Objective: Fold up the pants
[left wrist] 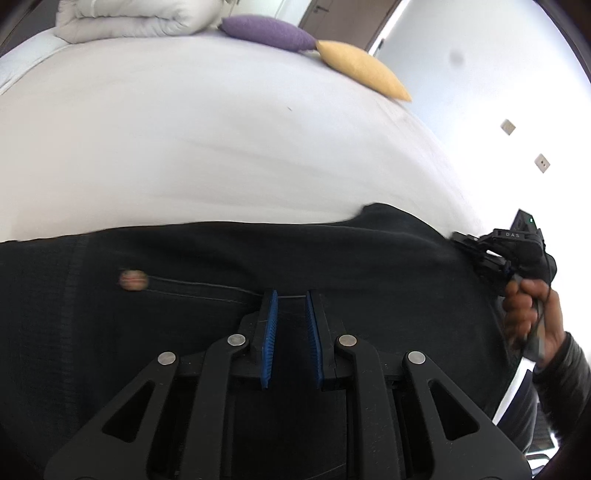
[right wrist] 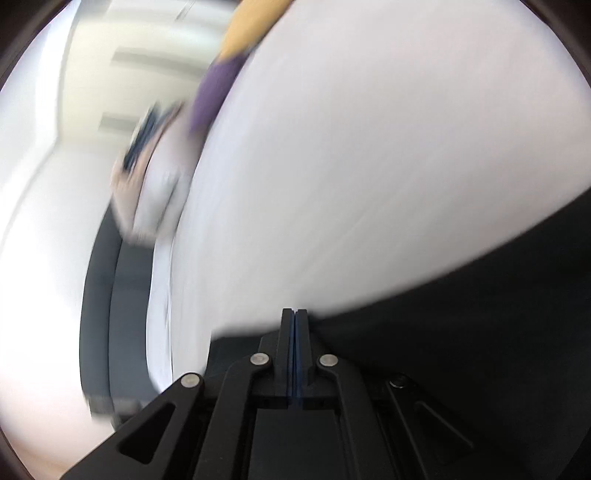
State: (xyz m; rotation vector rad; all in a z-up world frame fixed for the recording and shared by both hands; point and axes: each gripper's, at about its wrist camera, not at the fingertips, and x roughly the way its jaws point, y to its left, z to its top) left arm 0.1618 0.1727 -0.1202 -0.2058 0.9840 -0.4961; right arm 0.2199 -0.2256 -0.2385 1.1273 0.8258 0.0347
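Two grippers hold our pants for folding: left gripper pinching the waistband, right gripper clamped on an edge.

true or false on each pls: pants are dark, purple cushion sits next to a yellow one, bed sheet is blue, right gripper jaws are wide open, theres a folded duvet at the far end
1. The pants are dark. True.
2. The purple cushion sits next to the yellow cushion. True.
3. The bed sheet is blue. False: it is white.
4. The right gripper has its jaws wide open. False: they are shut together.
5. A folded duvet lies at the far end of the bed. True.
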